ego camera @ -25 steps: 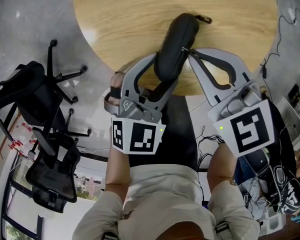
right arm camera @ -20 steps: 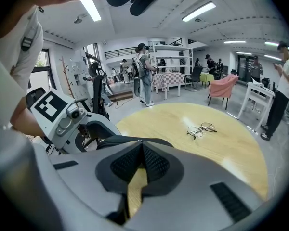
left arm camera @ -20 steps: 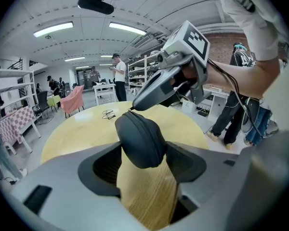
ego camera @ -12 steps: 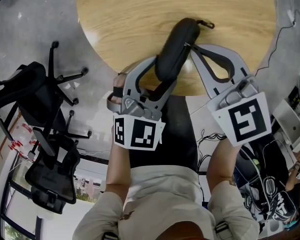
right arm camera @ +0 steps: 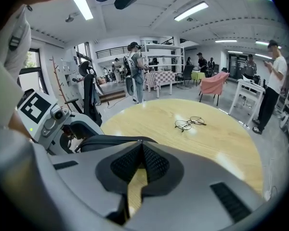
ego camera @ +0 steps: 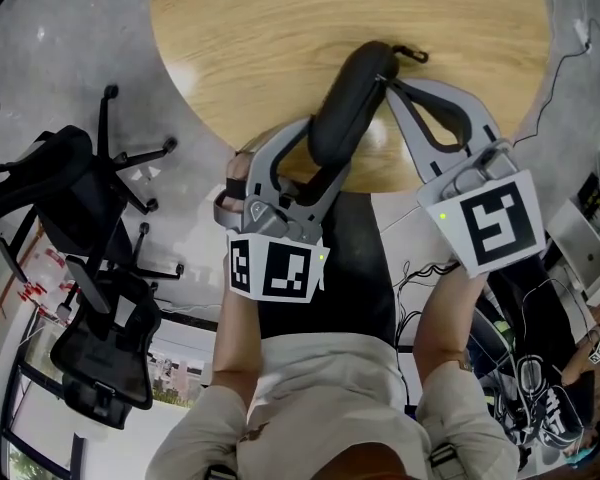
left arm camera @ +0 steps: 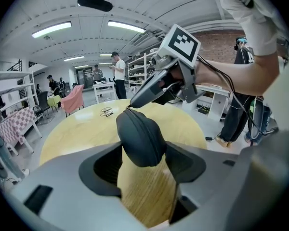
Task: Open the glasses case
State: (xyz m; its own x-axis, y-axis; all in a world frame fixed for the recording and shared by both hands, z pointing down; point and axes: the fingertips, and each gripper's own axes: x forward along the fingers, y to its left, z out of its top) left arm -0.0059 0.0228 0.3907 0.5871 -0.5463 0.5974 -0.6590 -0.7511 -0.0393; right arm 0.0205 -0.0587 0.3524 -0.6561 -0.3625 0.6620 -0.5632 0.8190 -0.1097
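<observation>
Jaws of the left gripper (ego camera: 332,144) are clenched on the near half of a black zip-up glasses case (ego camera: 352,88), seen from the head view above the near edge of the round wooden counter (ego camera: 240,38). The right gripper (ego camera: 385,80) has its jaws closed flat, the tips touching the case's right flank near the far end. The case's long axis runs away from the person, slanting from near-left to far-right, with the end carrying a small loop (ego camera: 414,54) pointing out over the counter.

In the left gripper view, the rounded shell (left arm camera: 137,134) sits pinched between both pads and runs straight along the gripper's line, end-on to the camera. The right gripper's tips (left arm camera: 131,106) meet the case's top seam.

In the right gripper view, the jaws (right arm camera: 142,146) are pressed together with no gap; whether a zip pull lies between them is too small to tell. The case (right arm camera: 111,141) shows as a dark band just beyond, and a pair of glasses (right arm camera: 190,123) lies well apart on the counter.

The likely hazards: a tug along the zip could twist the smooth shell out of the left jaws, which hold only one end, or the narrow tips could slide off the seam. Held at the counter's edge, a freed case might miss the counter.
</observation>
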